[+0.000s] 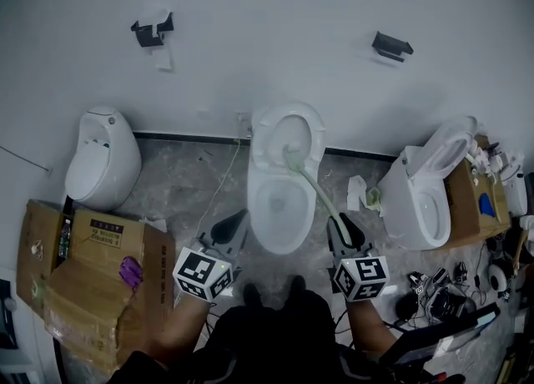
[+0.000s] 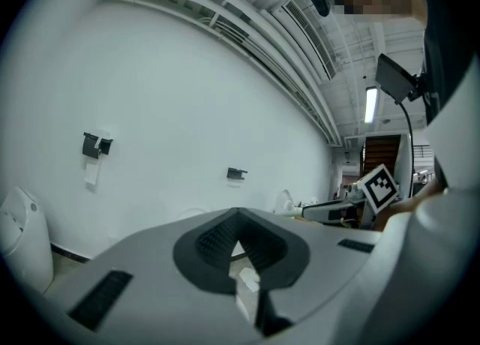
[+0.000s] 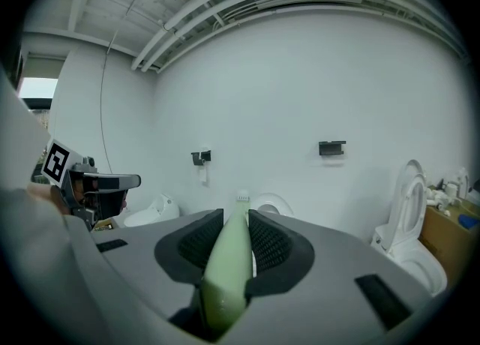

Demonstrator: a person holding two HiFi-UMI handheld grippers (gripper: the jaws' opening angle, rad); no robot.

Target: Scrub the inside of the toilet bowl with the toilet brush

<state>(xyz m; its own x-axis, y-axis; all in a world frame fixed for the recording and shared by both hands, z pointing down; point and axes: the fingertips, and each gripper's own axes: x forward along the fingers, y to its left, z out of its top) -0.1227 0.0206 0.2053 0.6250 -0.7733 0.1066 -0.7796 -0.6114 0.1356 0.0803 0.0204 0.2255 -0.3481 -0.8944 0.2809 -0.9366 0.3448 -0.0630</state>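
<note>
The white toilet [image 1: 260,180] stands in the middle of the head view with its lid up. A pale green toilet brush [image 1: 320,194] runs from my right gripper [image 1: 341,229] up and left, and its head [image 1: 292,157] sits over the rear of the bowl, near the hinge. In the right gripper view the jaws are shut on the green handle [image 3: 229,261], with the brush tip [image 3: 242,199] ahead of them. My left gripper [image 1: 233,224] hovers by the bowl's front left; its jaws [image 2: 238,244] are shut and hold nothing.
A second white toilet [image 1: 424,192] stands to the right, beside a cardboard box [image 1: 476,207] and tangled cables [image 1: 440,292]. At the left are an egg-shaped fixture [image 1: 103,157] and an open cardboard box [image 1: 93,278]. Two black holders [image 1: 153,32] [image 1: 390,45] hang on the wall. My feet [image 1: 271,292] stand before the bowl.
</note>
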